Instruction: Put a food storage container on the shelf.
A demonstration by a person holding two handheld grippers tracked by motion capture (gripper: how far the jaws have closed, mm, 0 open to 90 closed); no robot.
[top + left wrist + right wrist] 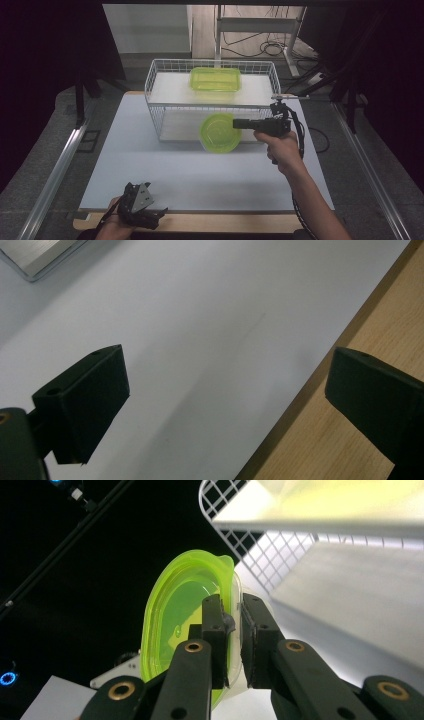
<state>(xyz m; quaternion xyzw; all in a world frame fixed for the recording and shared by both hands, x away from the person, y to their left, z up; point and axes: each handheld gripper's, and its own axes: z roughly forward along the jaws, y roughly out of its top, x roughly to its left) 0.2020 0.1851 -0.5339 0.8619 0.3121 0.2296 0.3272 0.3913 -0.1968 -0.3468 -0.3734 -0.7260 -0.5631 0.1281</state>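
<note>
A round container with a lime-green lid (pixel 220 132) hangs above the white table in front of the wire rack (pixel 165 75). My right gripper (pixel 237 123) is shut on its right rim; in the right gripper view the two pads (pixel 215 625) pinch the lid's edge (pixel 175 610), with the container tipped on its side. A rectangular green container (pixel 215 78) lies on the rack's top shelf. My left gripper (pixel 162 215) rests near the table's front edge, held by a hand. Its jaws stand wide apart over the white sheet and the wooden strip (pixel 345 440), with nothing between them.
The rack has a lower shelf (pixel 180 127) behind the lifted container. A wooden edge (pixel 225 222) runs along the table's front. Metal rails (pixel 55 170) flank the table on both sides, and desk legs and cables (pixel 265 47) stand behind.
</note>
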